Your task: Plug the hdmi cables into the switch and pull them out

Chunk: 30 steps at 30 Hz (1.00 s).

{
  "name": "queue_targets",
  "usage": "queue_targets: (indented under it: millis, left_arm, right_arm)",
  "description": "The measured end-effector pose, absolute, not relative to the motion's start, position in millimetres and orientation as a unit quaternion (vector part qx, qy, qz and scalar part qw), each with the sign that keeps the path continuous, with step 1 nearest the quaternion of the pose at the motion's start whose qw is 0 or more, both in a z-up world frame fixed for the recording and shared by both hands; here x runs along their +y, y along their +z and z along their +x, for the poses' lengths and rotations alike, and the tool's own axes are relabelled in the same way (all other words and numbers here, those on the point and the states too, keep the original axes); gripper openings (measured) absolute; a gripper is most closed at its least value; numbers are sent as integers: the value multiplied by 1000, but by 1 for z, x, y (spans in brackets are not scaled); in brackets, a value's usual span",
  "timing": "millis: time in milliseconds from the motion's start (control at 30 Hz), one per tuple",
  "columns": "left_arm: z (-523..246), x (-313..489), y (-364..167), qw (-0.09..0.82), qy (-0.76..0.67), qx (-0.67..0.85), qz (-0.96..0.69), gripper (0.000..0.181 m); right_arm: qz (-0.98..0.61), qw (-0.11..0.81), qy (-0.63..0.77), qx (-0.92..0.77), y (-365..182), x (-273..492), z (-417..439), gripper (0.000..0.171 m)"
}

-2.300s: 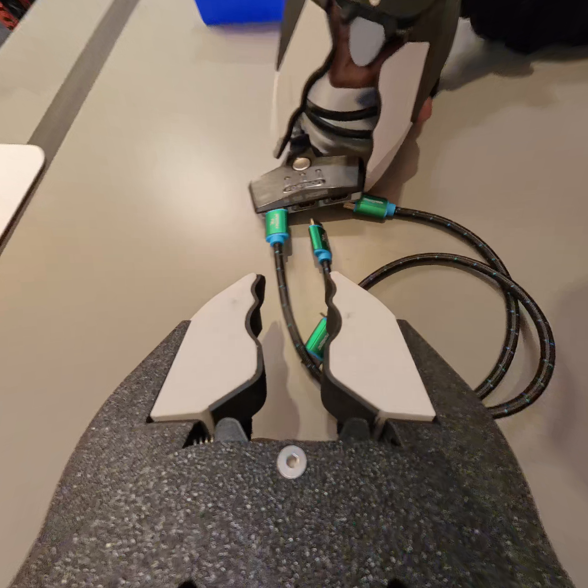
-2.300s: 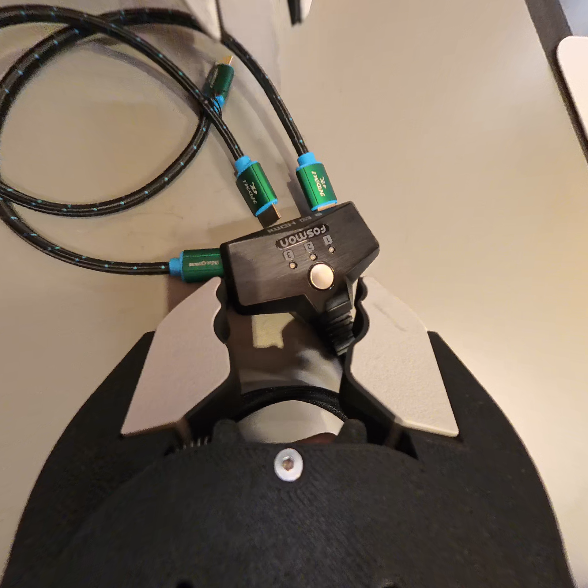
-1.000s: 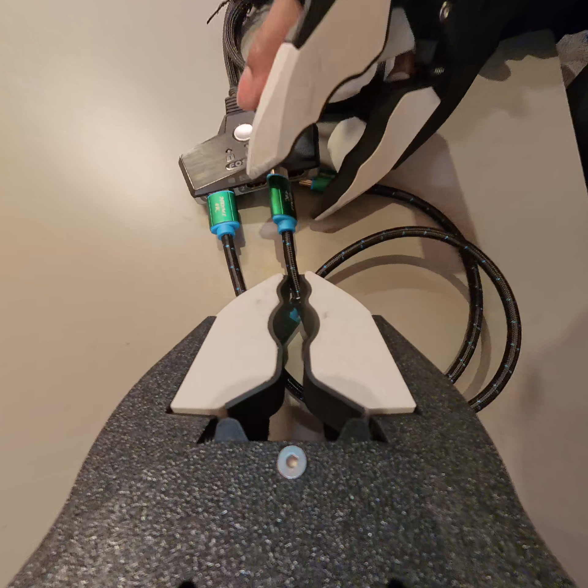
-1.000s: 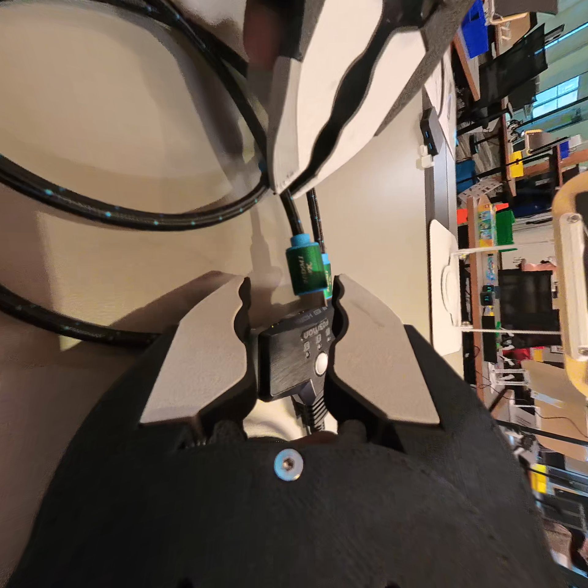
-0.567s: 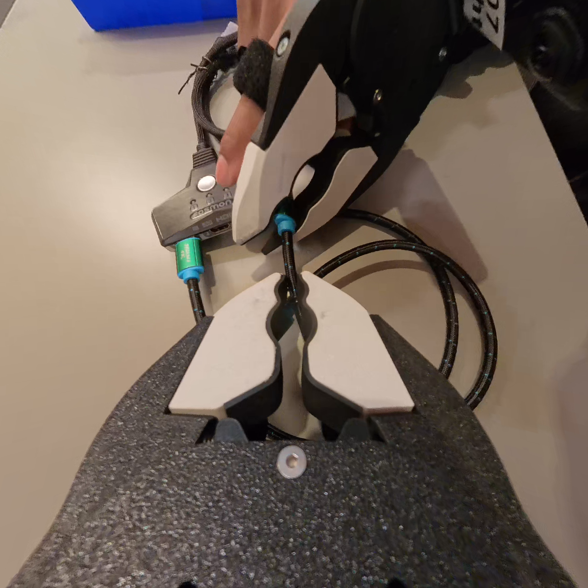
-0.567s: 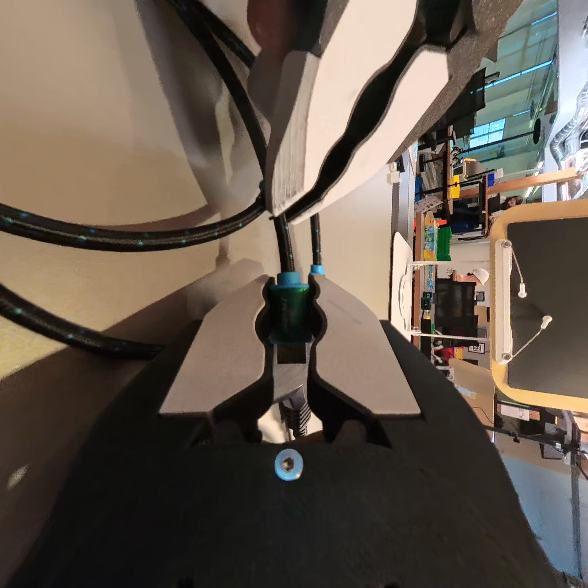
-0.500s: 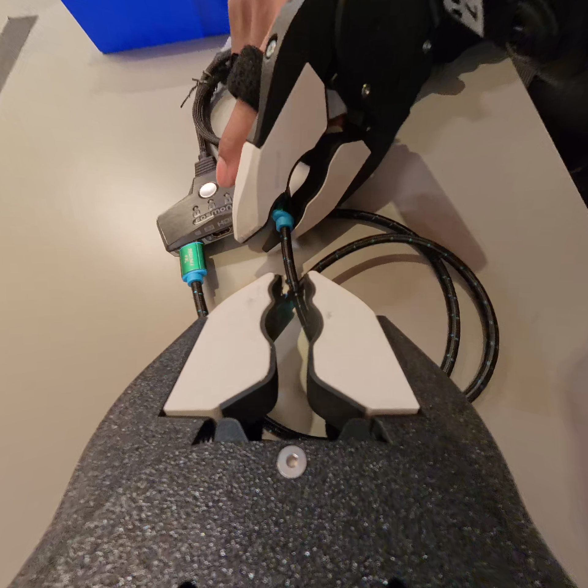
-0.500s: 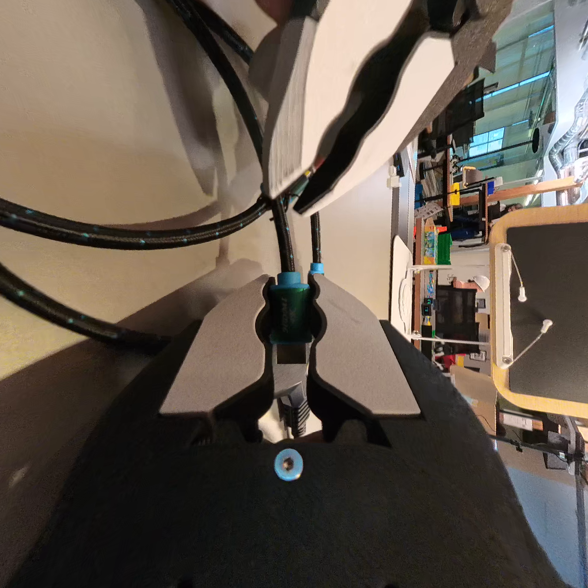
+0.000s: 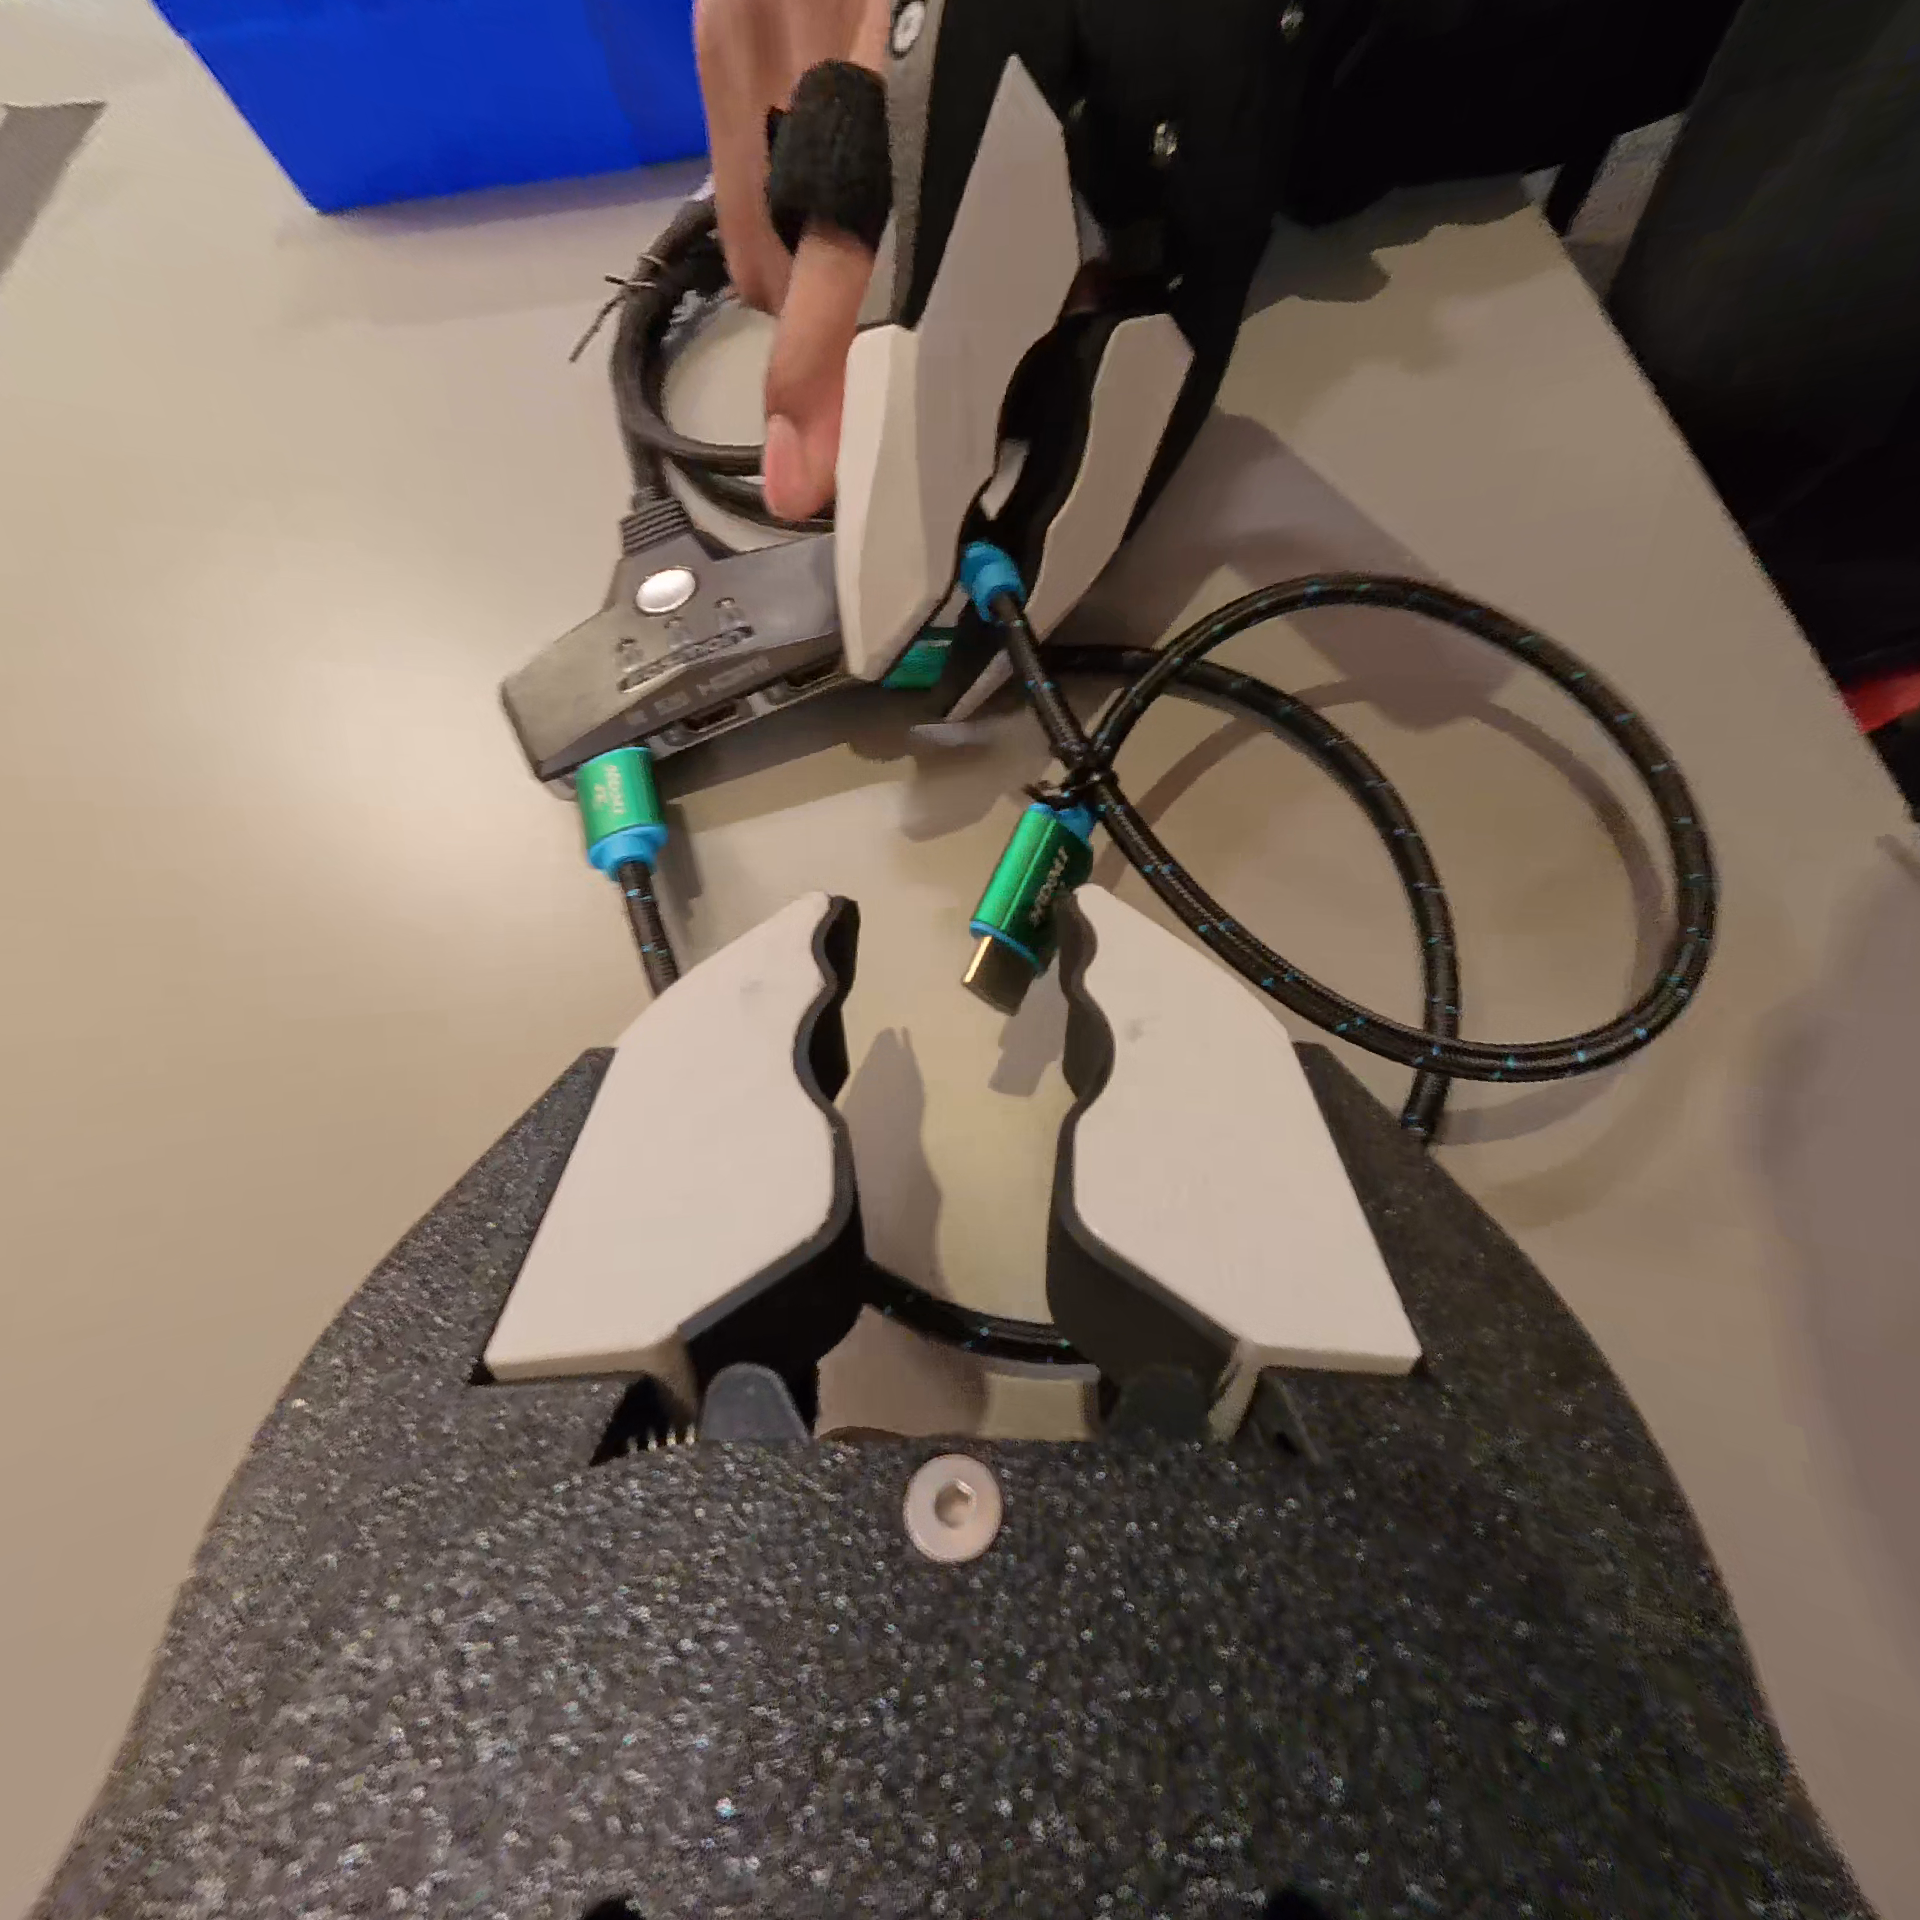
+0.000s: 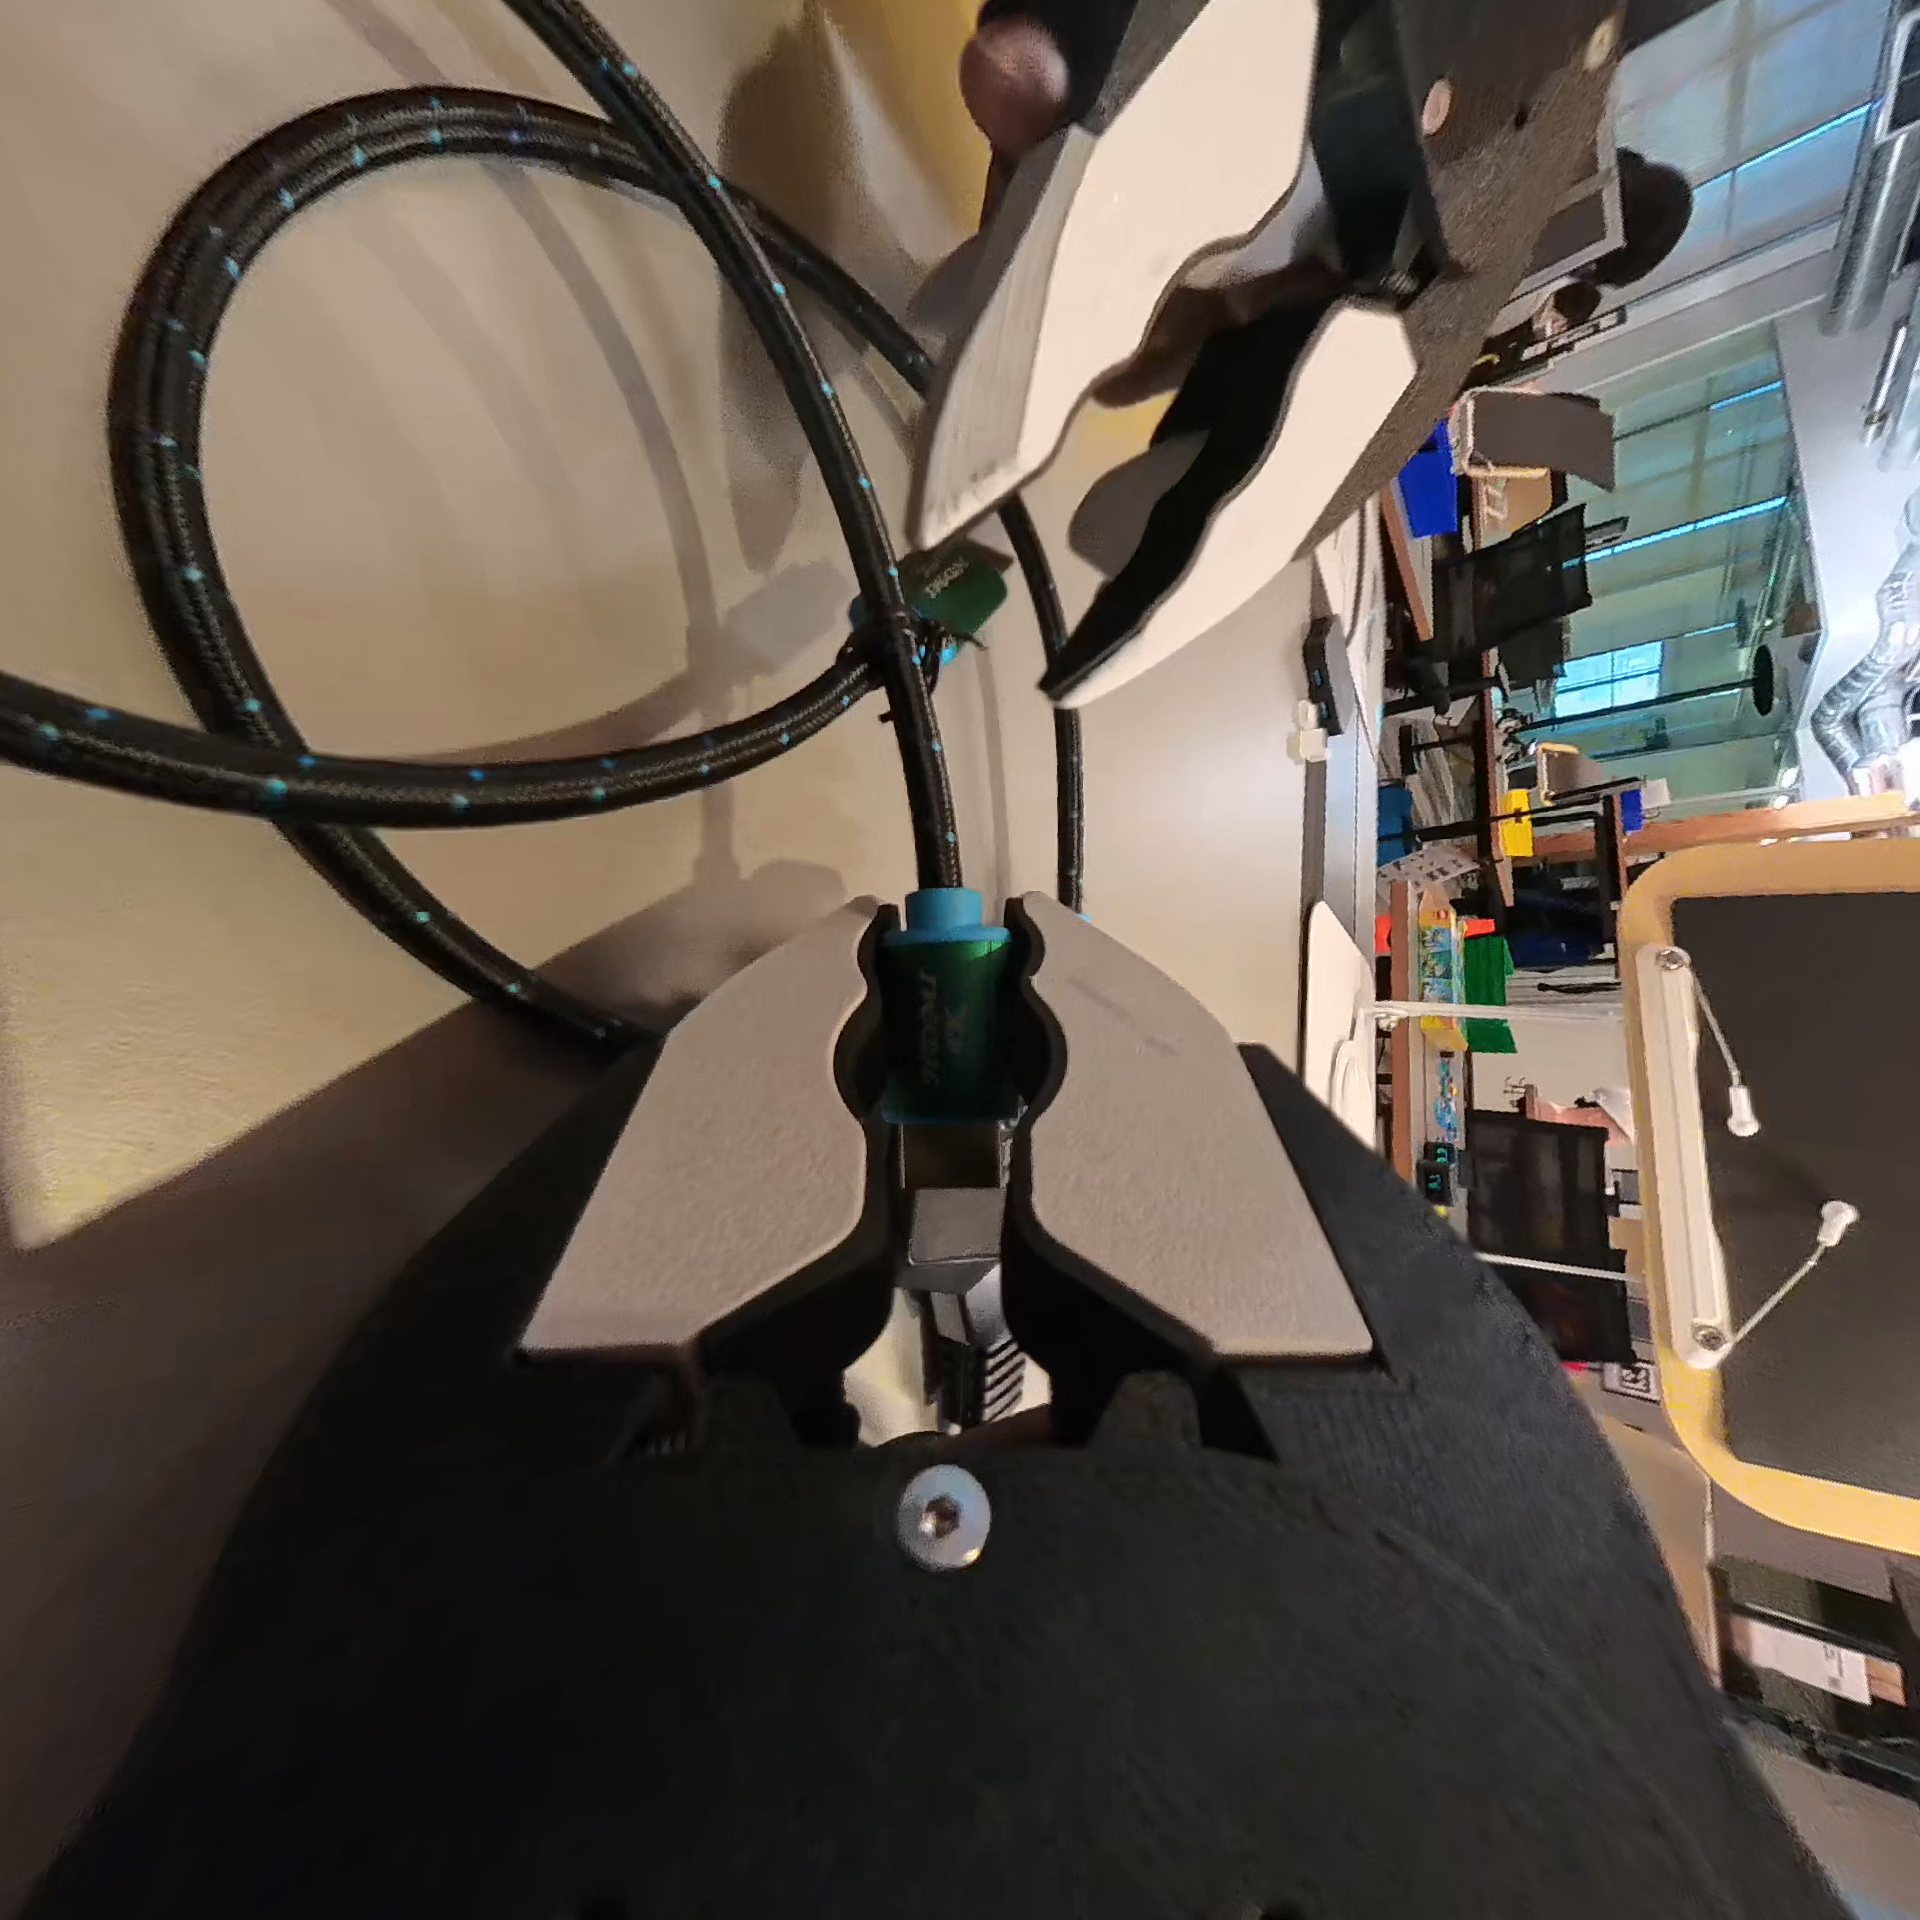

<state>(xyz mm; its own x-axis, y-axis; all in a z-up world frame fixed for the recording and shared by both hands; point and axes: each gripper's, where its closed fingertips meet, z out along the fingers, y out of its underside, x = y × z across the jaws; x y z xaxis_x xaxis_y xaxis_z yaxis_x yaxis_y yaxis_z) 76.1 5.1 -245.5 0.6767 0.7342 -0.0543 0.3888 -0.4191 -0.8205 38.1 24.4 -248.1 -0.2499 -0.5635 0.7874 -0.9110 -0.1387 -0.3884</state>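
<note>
Clamping green plug (image 10: pixel 940 1023), right hand-held gripper (image 10: pixel 945 925), left hand-held gripper (image 9: pixel 961 920) spread

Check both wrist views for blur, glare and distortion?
Left wrist view: sharp near the black switch and loose green plug; soft glare on the table; wide-angle stretch at the edges.
Right wrist view: rolled sideways, looped cable streaked by motion blur, gripped plug sharp, table shadowed below.

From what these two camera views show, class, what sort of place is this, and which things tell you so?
Probably a lab or workshop. Beyond the beige table stand shelves with coloured storage bins, a black mesh chair and exposed silver ducts; a blue bin sits on the table.
</note>
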Motion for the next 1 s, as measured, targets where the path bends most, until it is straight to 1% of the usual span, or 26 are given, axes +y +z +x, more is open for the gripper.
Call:
queue_targets:
  millis: [167,333,467,533,867,1000]
  left_arm:
    - [84,21,-256,431,152,-334,-824,38]
    - [84,27,-253,455,137,-331,-815,37]
    - [86,32,-251,461,136,-317,-818,20]
    - [89,37,-248,471,130,-301,-819,16]
    - [96,15,-245,466,126,-324,-814,14]
    - [103,5,-243,467,118,-335,-810,14]
  right_arm:
    - [584,188,493,-617,-241,25,39,19]
    - [589,183,493,-613,-242,26,41,19]
    - [596,181,488,-612,-245,27,42,19]
    - [598,183,483,-612,-247,27,41,19]
    - [574,181,453,-658,-248,25,12,18]
    - [562,160,448,-676,-246,29,3,17]
